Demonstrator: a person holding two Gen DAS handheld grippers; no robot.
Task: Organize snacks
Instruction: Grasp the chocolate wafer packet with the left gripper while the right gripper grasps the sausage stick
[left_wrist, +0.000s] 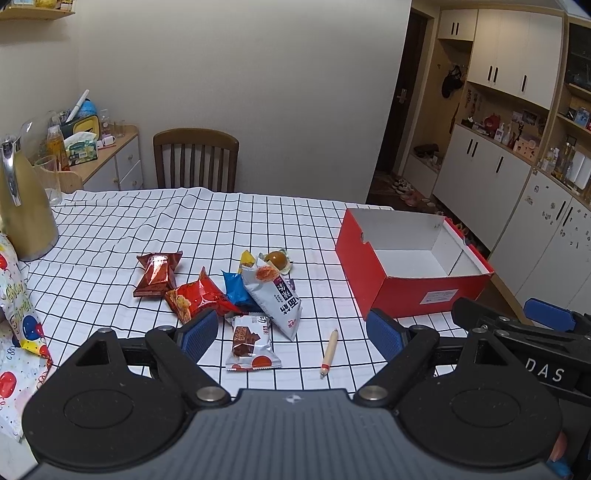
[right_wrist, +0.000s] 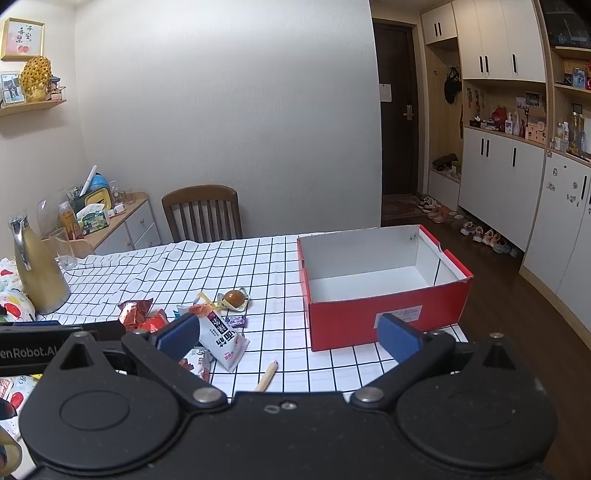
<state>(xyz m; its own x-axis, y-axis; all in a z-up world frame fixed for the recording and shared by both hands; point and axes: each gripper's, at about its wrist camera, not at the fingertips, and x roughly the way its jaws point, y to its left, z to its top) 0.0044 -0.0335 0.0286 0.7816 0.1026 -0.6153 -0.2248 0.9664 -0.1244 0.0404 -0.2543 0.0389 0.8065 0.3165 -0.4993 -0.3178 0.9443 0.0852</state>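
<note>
Opening step: both tools hover above the near edge of the worktop (left_wrist: 110, 229), nothing yet gathered. The left tool (left_wrist: 291, 332) has its blue-padded jaws wide apart and empty; the right tool (right_wrist: 288, 334) likewise. The snacks lie in a loose heap just ahead of the left tool: a silver wafer pack (left_wrist: 251, 345) between its jaws, a white pouch (left_wrist: 273, 295), a red crinkled bag (left_wrist: 195, 299), a dark red pack (left_wrist: 157, 275), a blue packet (left_wrist: 236, 290) and a glossy wrapped egg (left_wrist: 277, 260). A slim sausage stick (left_wrist: 328, 352) lies apart. The red cardboard box (right_wrist: 384, 317), white inside and empty, sits ahead of the right tool. Next move, as judged: lower and close on one slippery foil pack
</note>
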